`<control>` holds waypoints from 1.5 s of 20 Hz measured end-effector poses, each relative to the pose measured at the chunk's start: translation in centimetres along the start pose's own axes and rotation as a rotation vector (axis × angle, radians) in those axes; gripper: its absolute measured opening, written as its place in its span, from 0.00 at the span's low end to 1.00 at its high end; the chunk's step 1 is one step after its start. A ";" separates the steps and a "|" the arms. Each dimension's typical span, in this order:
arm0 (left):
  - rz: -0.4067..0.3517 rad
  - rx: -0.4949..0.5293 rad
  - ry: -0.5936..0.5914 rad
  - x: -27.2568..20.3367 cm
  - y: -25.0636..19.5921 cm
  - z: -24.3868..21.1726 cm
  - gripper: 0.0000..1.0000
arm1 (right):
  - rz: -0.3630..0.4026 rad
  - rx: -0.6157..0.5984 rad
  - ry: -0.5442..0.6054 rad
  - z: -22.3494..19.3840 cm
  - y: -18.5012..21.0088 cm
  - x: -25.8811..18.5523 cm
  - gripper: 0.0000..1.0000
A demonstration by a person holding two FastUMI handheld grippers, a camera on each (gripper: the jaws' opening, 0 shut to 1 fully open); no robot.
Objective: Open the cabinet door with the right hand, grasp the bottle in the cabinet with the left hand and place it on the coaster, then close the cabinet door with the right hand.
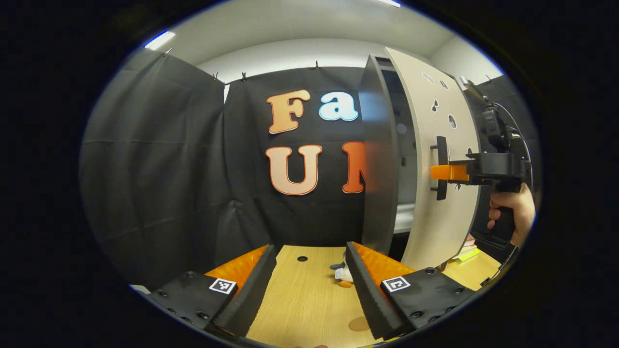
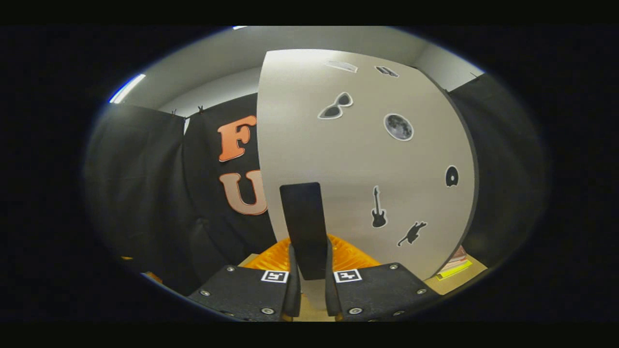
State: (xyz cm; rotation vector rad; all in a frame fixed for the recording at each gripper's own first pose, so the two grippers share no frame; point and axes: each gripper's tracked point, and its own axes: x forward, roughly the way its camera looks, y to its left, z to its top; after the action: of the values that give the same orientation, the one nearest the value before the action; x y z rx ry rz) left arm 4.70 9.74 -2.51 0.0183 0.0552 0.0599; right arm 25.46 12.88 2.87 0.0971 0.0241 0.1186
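The right hand-held gripper (image 2: 309, 285) is pinching the black bar handle (image 2: 303, 227) of the pale grey cabinet door (image 2: 367, 159), a finger pressed against each side of it. From the left gripper view the same tool (image 1: 447, 172) reaches in from the right, a person's hand (image 1: 512, 212) wrapped around its grip, its tip meeting the handle (image 1: 441, 166) on the door (image 1: 442, 145). The door stands partly swung out from the dark-sided cabinet (image 1: 379, 159), and a gap shows a dim interior with a pale shelf (image 1: 404, 220) — I cannot make out the bottle in there

Stickers dot the door's face: sunglasses (image 2: 335, 106), a moon (image 2: 399, 127), a guitar (image 2: 378, 209)

The left hand-held gripper (image 1: 309, 285) hangs low over the light wooden counter (image 1: 300, 299) with its fingers spread wide, nothing between them. Near its right finger a round brown coaster (image 1: 359, 324) lies flat on the counter — bare, partly hidden by that finger. Farther back a small soft toy (image 1: 342, 273) sits on the wood, and a few books (image 1: 466, 251) are stacked beyond the door's foot
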 end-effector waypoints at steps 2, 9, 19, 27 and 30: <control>0.006 0.003 0.001 -1.3 -0.8 -0.2 0.94 | -0.005 0.018 -0.005 0.1 -0.3 -0.7 0.19; 0.021 0.011 0.014 -3.8 -3.3 -0.1 0.94 | -0.006 0.045 -0.011 0.1 -1.4 -3.4 0.17; -0.004 0.019 0.022 -4.0 -9.1 0.0 0.94 | -0.052 0.052 -0.040 0.6 -4.5 -6.1 0.16; -0.043 0.009 0.003 -4.2 -14.0 0.9 0.94 | -0.065 0.026 -0.046 0.9 -7.2 -7.3 0.16; -0.057 0.006 0.002 -4.9 -15.3 0.9 0.94 | -0.058 0.038 -0.044 0.9 -7.8 -7.5 0.15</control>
State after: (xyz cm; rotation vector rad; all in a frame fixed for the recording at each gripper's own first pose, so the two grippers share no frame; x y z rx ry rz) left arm 0.79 -5.85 -1.69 0.0222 0.0582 0.0030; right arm 18.92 4.20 3.17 0.1371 -0.0152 0.0578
